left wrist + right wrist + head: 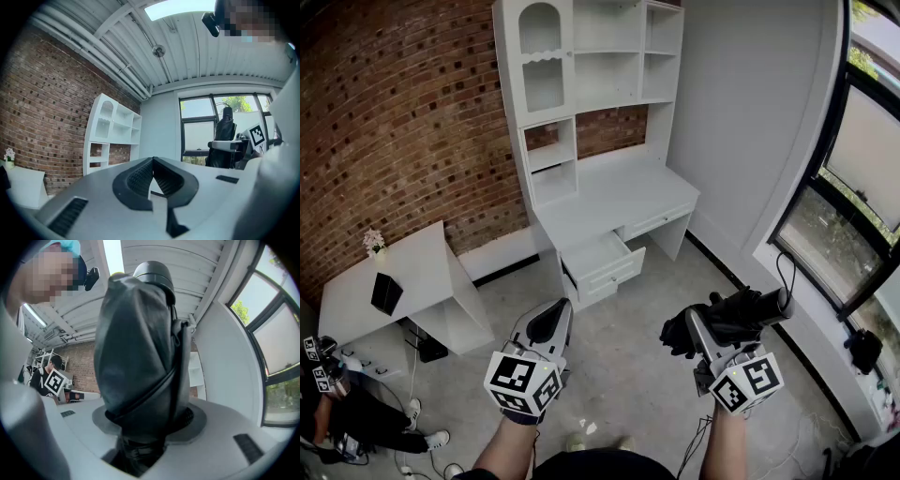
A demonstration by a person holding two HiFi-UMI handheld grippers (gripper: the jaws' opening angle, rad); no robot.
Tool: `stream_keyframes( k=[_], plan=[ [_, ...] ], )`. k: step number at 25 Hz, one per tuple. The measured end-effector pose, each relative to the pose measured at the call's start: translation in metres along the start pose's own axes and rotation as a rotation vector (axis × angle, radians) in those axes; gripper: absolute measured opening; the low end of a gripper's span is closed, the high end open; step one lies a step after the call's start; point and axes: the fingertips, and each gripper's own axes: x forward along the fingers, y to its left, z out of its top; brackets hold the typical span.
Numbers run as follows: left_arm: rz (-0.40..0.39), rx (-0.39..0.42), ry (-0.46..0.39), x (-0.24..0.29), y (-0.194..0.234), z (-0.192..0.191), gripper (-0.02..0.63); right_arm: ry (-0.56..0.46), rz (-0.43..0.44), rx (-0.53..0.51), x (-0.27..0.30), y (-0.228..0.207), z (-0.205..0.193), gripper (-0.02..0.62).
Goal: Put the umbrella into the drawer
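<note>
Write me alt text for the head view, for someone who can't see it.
The right gripper holds a folded black umbrella crosswise, and the left gripper beside it is shut and empty, both above a grey floor. Ahead, a white desk with shelves stands against a brick wall, one drawer pulled open.

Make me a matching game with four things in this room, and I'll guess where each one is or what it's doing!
Things:
1. umbrella
2. drawer
3. left gripper
4. flowers

Places and states:
A. shut, with nothing between the jaws
B. standing on the low white table
C. black, folded up, clamped in the right gripper
D. pulled open under the desk

Right pairs: 1-C, 2-D, 3-A, 4-B.
</note>
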Motion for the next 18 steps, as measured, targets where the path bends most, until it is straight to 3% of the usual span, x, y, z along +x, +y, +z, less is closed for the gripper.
stream_keyframes(
  k=[18],
  plan=[
    [0.029,0.001,-0.009,0.011,-0.021,-0.004,0.006,-0.005,0.027,0.006,-0.012,-0.020,0.004,0.207]
  ],
)
